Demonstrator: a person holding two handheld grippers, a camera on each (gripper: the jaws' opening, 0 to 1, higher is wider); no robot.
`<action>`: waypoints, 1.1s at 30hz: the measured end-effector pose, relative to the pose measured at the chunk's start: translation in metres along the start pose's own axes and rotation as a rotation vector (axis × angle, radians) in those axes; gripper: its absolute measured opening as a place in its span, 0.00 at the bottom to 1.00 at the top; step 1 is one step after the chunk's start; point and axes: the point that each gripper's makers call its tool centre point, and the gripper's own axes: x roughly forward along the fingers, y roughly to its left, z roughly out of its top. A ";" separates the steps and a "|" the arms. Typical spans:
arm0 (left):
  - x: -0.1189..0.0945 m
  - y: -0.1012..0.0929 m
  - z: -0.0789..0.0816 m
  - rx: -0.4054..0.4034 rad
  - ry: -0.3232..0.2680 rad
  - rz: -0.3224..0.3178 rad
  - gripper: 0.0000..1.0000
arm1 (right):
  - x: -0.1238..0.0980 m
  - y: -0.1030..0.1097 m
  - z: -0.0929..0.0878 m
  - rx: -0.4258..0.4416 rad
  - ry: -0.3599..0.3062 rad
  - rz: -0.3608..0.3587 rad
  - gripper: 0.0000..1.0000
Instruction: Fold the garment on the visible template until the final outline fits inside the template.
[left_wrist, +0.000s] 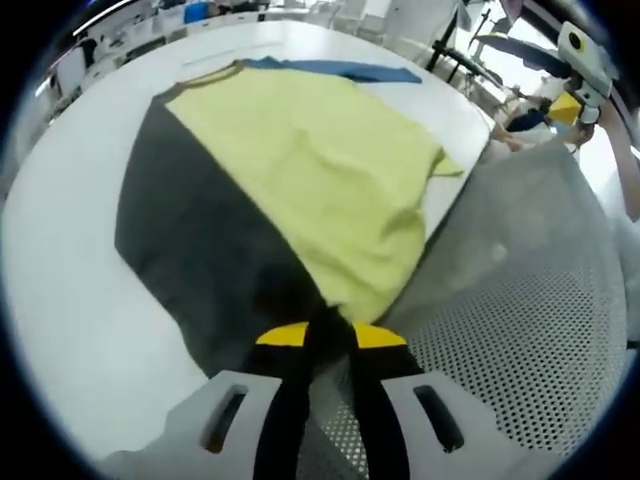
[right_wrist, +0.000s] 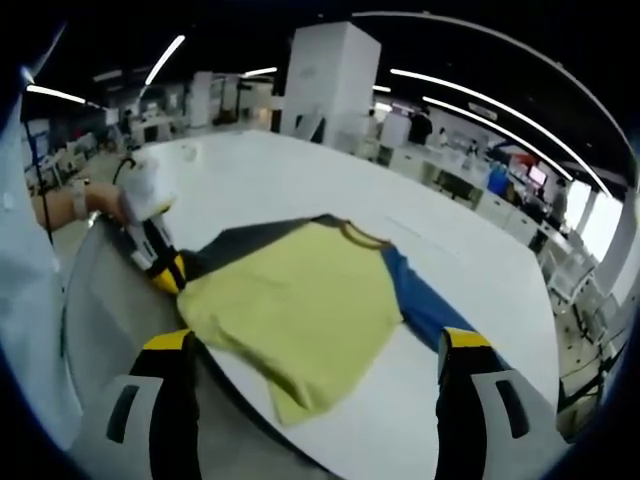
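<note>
The yellow shirt (right_wrist: 300, 300) is lying at the white table's (right_wrist: 300, 175) near edge, long axis running away from the person. The left gripper (left_wrist: 318, 335) is pinching its near hem — nearer by far. The right gripper (right_wrist: 315, 345) is hovering wide open, grasping nothing.

Garment (right_wrist: 300, 305) yellow, blue sleeve, dark grey part; table (right_wrist: 300, 180) white.

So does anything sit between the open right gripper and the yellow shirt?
Nothing visible does. The right gripper stands open over the yellow shirt with dark and blue sleeves on the white table. The left gripper pinches its far edge.
</note>
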 end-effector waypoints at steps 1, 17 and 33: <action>0.000 0.000 0.000 -0.001 0.001 0.002 0.09 | 0.000 0.000 0.000 -0.001 0.001 0.000 1.00; -0.008 0.006 -0.001 -0.015 -0.011 0.024 0.00 | 0.000 0.000 0.002 -0.009 0.001 0.006 1.00; -0.042 0.046 0.012 0.031 -0.092 0.165 0.00 | 0.002 0.002 0.000 -0.002 0.003 0.014 1.00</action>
